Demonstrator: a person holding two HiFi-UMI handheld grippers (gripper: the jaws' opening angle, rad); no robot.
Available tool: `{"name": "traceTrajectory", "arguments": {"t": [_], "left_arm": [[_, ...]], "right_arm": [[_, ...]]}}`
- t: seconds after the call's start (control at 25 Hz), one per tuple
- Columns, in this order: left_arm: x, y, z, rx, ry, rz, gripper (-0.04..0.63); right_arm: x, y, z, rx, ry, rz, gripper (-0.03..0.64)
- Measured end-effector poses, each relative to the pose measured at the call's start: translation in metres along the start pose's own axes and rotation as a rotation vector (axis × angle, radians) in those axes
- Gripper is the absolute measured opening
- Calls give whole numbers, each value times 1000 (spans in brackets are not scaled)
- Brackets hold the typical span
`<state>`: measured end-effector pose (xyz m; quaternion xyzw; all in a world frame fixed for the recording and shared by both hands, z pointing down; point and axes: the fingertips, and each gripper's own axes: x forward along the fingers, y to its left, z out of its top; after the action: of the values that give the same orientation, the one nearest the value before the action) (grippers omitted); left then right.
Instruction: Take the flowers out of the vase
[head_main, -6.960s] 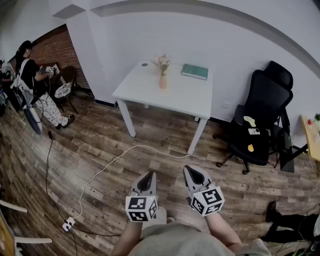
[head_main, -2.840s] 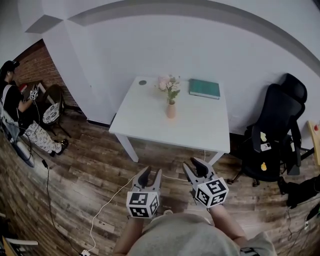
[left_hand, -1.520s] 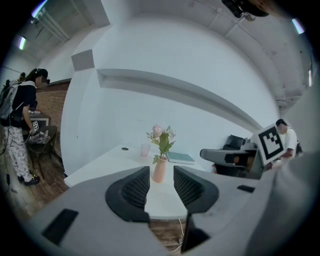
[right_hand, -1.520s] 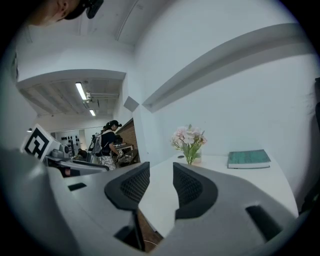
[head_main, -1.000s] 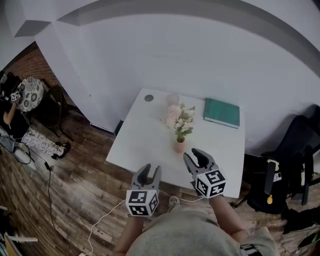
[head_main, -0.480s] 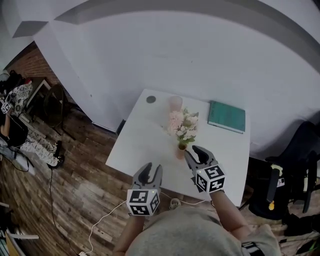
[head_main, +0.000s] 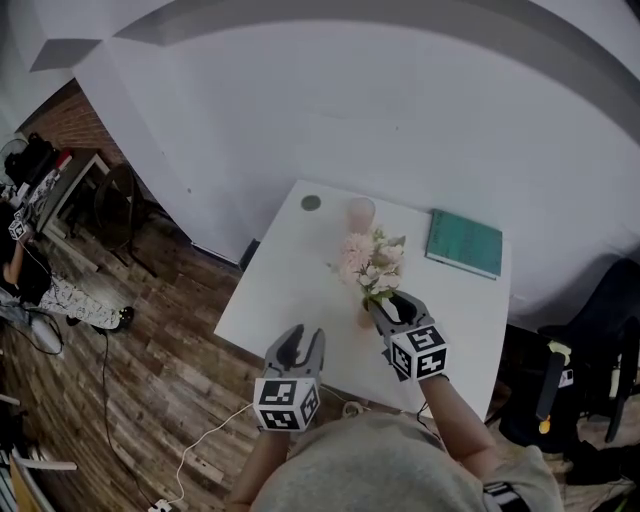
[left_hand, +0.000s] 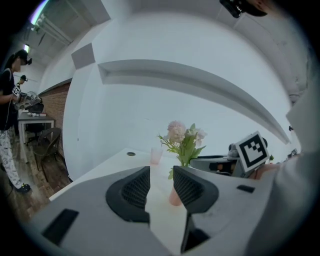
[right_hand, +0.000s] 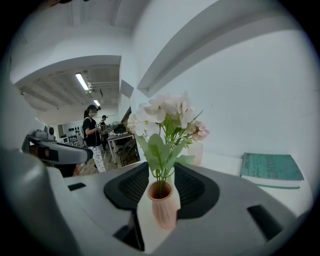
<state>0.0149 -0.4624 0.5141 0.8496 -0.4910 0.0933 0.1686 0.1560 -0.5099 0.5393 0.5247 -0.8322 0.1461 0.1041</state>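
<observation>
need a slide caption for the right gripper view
Open right claw framing a pink vase of flowers on a white table, green book to the right.

No readable text anywhere; the cube on the right gripper (head_main: 390, 304) bears only square patterns.

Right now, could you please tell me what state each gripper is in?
Left gripper: open, nothing between its jaws.
Right gripper: open, lined up on the vase, which is not gripped.
</observation>
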Motion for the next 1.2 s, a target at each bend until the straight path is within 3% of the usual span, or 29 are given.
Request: {"name": "traceTrajectory", "arguments": {"t": [0.6,0.92,1.2], "left_arm": [[19,3,-2,-4,18,9,135],[19,6,-2,-12,18,21,133],[14,3,-2,-17,13,20,133]], "right_arm": [[22,2,-1,-8,11,53,169],[21,-1,2,-33,7,45,61],[16,-1,5,-54,6,29,35]]}}
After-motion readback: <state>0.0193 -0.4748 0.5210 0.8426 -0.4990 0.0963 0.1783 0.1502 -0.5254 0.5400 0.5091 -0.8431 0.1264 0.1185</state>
